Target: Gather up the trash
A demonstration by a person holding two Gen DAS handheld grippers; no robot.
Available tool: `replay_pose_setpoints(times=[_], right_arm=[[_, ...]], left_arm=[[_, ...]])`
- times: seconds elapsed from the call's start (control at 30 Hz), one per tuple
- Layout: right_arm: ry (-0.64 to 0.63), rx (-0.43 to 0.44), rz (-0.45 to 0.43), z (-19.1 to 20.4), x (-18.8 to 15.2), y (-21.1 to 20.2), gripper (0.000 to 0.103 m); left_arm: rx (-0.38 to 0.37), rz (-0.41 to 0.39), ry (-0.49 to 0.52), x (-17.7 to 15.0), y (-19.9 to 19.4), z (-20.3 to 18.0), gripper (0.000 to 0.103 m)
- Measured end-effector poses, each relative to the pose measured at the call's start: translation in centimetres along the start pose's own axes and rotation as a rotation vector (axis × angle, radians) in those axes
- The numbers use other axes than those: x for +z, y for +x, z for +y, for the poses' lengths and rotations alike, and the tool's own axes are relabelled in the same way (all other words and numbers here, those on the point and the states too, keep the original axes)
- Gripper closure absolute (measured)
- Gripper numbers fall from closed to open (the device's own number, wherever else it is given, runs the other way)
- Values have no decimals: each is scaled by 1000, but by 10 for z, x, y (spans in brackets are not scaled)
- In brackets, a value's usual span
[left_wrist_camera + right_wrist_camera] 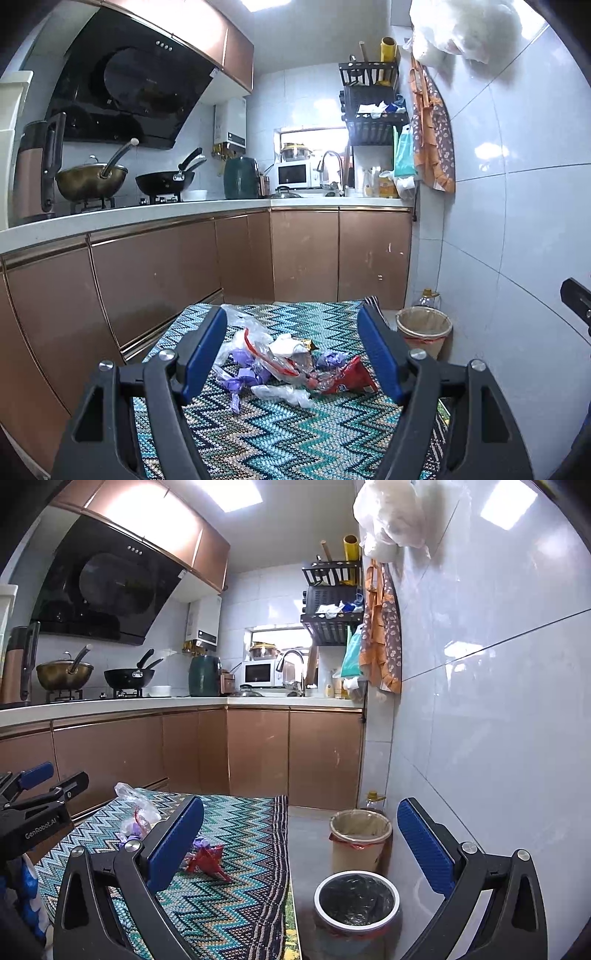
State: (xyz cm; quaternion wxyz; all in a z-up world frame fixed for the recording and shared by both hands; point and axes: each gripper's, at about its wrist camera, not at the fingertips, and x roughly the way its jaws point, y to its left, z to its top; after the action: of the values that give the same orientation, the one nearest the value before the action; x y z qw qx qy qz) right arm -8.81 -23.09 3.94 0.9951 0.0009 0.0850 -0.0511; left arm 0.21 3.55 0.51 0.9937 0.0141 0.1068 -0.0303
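Observation:
A heap of trash lies on the zigzag-patterned cloth [295,439] of a small table: clear plastic bags [255,332], purple wrappers [243,380], crumpled white paper [284,345] and a red snack bag [351,380]. My left gripper [292,312] hangs open above the near side of the heap, holding nothing. In the right wrist view, the red snack bag [207,860] and clear bags [136,801] lie left of my open, empty right gripper [300,803]. It hovers over the table's right edge, above a white-rimmed bin with a black liner [356,899].
A second bin with a beige liner [360,840] stands on the floor past the first, with an oil bottle [375,799] behind it. Brown cabinets [306,254] run along the left and far side. The tiled wall [498,738] is close on the right.

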Motion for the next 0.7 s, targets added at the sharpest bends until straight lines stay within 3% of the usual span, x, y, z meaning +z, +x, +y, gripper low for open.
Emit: replay_pose_setpoints(times=[0.47, 0.7], right_arm=[[-3, 49, 65, -8, -4, 31, 0], [2, 208, 212, 1, -27, 85, 5]], left_arm=[[-29, 97, -113, -2, 35, 50, 32], [-133, 278, -116, -44, 86, 42, 32]])
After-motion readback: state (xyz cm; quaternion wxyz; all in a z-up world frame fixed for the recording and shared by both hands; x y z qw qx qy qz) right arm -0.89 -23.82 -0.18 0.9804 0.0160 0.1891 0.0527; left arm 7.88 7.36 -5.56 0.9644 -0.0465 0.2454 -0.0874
